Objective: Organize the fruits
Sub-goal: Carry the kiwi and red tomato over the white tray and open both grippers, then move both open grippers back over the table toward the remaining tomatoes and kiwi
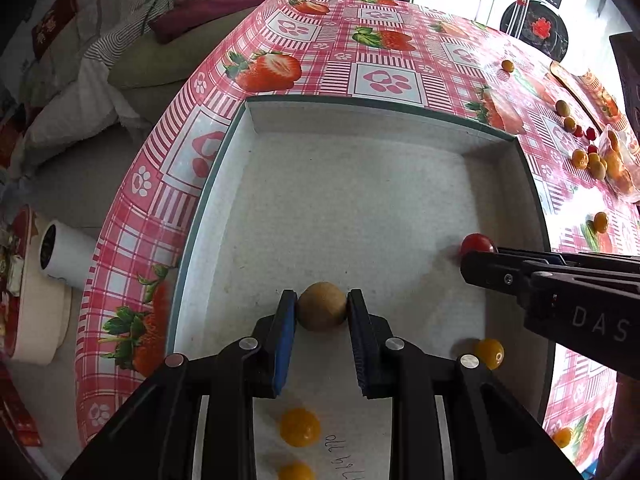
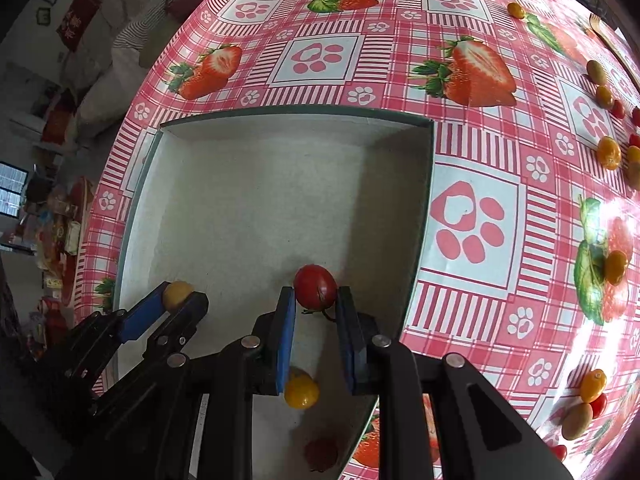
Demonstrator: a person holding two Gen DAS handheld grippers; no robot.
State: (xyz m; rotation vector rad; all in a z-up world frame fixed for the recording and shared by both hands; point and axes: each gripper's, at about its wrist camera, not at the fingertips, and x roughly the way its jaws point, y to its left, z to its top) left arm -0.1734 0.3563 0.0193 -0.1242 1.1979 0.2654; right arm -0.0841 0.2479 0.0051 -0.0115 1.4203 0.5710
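Observation:
My left gripper (image 1: 322, 304) is shut on a round brown fruit (image 1: 322, 306), held low over the floor of a shallow white cardboard box (image 1: 360, 184). My right gripper (image 2: 316, 296) is shut on a red cherry tomato (image 2: 315, 286) over the same box (image 2: 256, 192), near its right wall. In the left wrist view the right gripper (image 1: 476, 258) comes in from the right with the tomato (image 1: 476, 243). In the right wrist view the left gripper (image 2: 180, 296) shows at lower left with its fruit (image 2: 177, 294). Yellow fruits (image 1: 300, 427) lie on the box floor.
The box sits on a table with a pink strawberry-print cloth (image 2: 472, 216). Several yellow, green and red small fruits (image 2: 609, 153) lie scattered on the cloth to the right. Another yellow fruit (image 2: 301, 390) and a red one (image 2: 321, 454) lie in the box beneath my right gripper. A sofa with cushions (image 1: 100, 72) stands past the table's left edge.

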